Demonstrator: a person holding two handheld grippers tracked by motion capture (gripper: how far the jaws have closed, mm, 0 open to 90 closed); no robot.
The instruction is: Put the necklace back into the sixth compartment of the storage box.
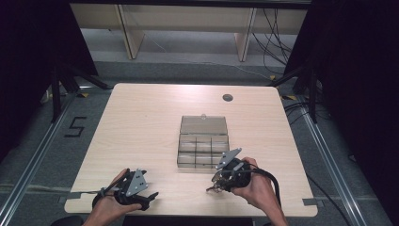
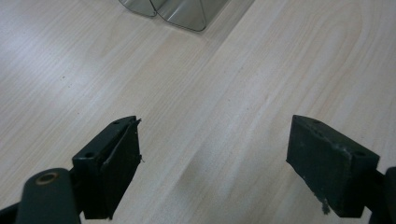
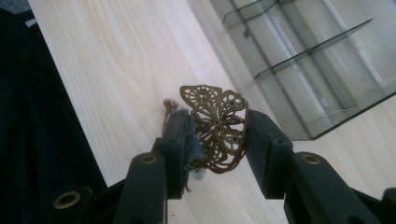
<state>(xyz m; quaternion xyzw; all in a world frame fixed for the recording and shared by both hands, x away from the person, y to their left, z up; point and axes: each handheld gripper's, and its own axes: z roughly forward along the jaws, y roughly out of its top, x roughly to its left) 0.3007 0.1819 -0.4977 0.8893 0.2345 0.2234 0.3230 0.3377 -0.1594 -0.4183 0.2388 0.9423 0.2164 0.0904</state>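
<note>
From the right gripper view I get what the high view cannot give me: the thing in the right gripper is a bronze filigree butterfly, its pierced wings clear against the table. The jaws are closed on it from both sides, so it is held, lifted off the wood. Just beyond it I see a corner of the clear box with its thin dividers.

In the high view the butterfly is only a small dark speck at the tip of the right gripper, but here I see the layout: the box lies mid-table with its lid open and laid back on the far side, and the gripper sits just off its near right corner. My right hand comes in from the bottom edge, with the gripper angled left and toward the near edge.

The left gripper view shows the left gripper with jaws wide apart and only bare wood between them. In the high view my left hand holds that gripper at the near left corner, well apart from the box, pointing right.
</note>
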